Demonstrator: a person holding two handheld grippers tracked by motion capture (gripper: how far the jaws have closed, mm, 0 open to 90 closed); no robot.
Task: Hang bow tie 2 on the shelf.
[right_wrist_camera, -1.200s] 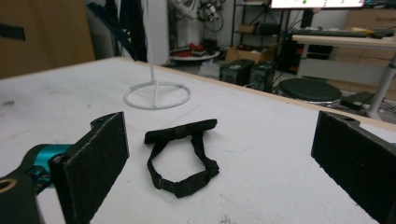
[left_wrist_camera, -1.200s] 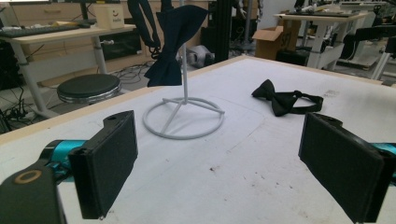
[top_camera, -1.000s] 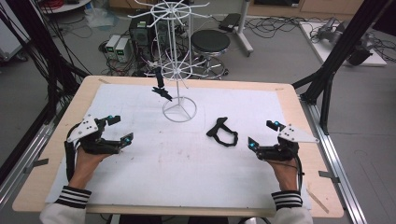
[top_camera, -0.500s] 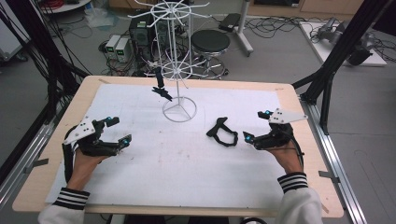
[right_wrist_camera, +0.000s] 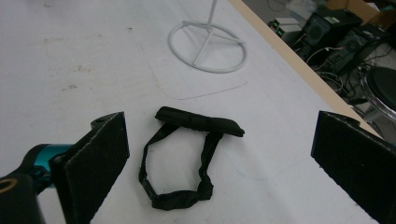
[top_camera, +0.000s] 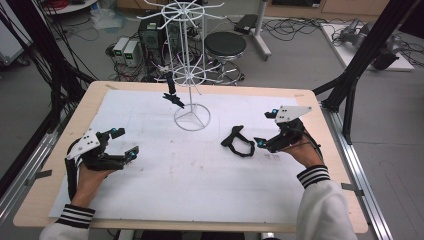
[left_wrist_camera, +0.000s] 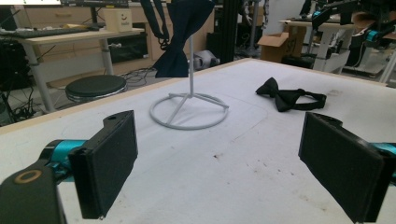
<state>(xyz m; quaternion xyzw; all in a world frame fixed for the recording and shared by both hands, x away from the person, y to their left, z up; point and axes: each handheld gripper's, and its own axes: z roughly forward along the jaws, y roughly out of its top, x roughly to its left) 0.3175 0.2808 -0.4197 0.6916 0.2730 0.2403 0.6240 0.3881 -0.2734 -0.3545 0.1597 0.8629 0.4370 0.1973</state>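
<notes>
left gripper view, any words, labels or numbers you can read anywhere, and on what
None can be read.
Small box on the desk at the back: a dark mark on its front, too small and blurred to read.
Cardboard box on the floor: no legible print.
Left gripper pads, bow tie and stand: no text.

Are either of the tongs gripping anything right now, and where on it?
Nothing is held. The left tongs and right tongs are both open; the black fabric bow tie with strap lies loose on the table.
</notes>
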